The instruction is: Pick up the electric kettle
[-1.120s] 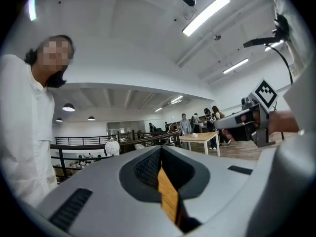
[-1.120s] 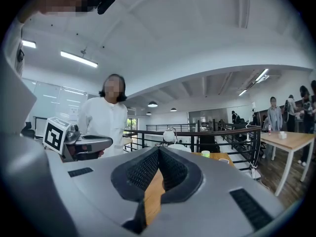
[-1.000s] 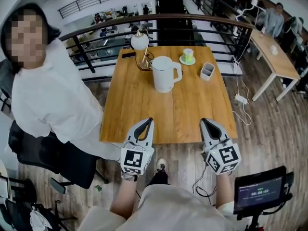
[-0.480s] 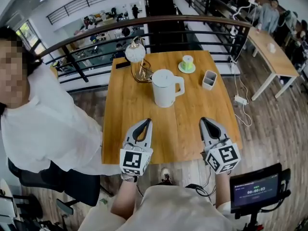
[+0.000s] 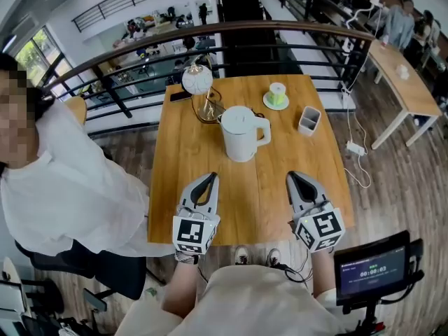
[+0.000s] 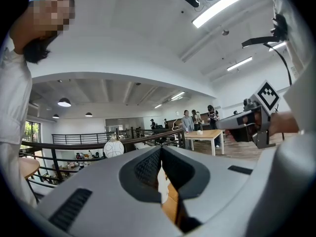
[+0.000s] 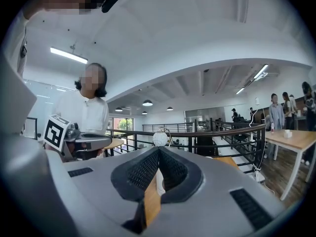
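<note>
Hidden: in both gripper views the closed jaws block the table point(image 5: 182, 187); only a sliver of wood and something white shows through each slit.
Kettle: electric kettle point(image 5: 241, 133) stands upright near the table's centre, handle toward 3 o'clock, at 12 o'clock from the grippers and well apart from them.
Kettle contents: lid on, inside unseen.
Cup: green cup point(image 5: 277, 94) on a saucer point(image 5: 268, 104), at the kettle's 1 o'clock; fill unreadable.
Holder: grey holder point(image 5: 309, 120) at the kettle's 3 o'clock; contents too small to tell.
Claws: left gripper point(image 5: 211, 177) and right gripper point(image 5: 292, 176) are both pinched fully together on nothing, over the table's 6 o'clock edge.
</note>
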A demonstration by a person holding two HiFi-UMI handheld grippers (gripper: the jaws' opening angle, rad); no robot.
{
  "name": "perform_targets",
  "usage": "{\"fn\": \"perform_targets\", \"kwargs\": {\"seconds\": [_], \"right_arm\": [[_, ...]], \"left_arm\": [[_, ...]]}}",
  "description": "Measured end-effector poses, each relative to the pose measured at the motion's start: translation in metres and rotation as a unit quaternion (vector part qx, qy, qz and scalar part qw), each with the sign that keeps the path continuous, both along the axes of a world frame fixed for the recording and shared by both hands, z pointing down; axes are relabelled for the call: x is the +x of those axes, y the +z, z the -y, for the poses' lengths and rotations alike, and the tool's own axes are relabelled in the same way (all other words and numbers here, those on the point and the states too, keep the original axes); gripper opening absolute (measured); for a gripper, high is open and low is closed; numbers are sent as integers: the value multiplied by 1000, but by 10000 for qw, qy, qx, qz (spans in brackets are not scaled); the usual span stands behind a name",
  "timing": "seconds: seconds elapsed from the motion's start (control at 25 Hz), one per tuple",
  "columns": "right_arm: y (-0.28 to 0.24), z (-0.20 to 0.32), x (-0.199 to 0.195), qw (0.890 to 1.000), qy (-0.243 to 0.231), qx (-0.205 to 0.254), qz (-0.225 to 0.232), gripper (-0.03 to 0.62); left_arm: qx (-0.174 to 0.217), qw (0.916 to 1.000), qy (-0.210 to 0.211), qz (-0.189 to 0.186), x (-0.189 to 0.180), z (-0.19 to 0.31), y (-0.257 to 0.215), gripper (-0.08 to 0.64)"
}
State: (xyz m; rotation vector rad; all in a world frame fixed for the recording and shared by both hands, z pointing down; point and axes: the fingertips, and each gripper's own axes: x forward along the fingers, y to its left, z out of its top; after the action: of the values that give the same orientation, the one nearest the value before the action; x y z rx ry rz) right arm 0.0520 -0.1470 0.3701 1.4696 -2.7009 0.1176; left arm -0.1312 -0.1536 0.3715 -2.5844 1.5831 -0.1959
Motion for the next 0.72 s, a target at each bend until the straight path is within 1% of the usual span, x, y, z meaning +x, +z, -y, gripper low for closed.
{"fn": "perform_targets", "kwargs": {"seconds": [0.2,0.44,0.72], "right_arm": [[1,11,8,9998,-144,76,-152,8],[4,17,13,9995,-268,58,-154,8],[0,24,12,9992,-352,133,-106,8]], "left_arm": [[-15,10000,-71,-43,10,8,4,9],[-9,9999,-121,-12,24,13,4,10],[38,10000,-83,-21,28,16,1,12]]}}
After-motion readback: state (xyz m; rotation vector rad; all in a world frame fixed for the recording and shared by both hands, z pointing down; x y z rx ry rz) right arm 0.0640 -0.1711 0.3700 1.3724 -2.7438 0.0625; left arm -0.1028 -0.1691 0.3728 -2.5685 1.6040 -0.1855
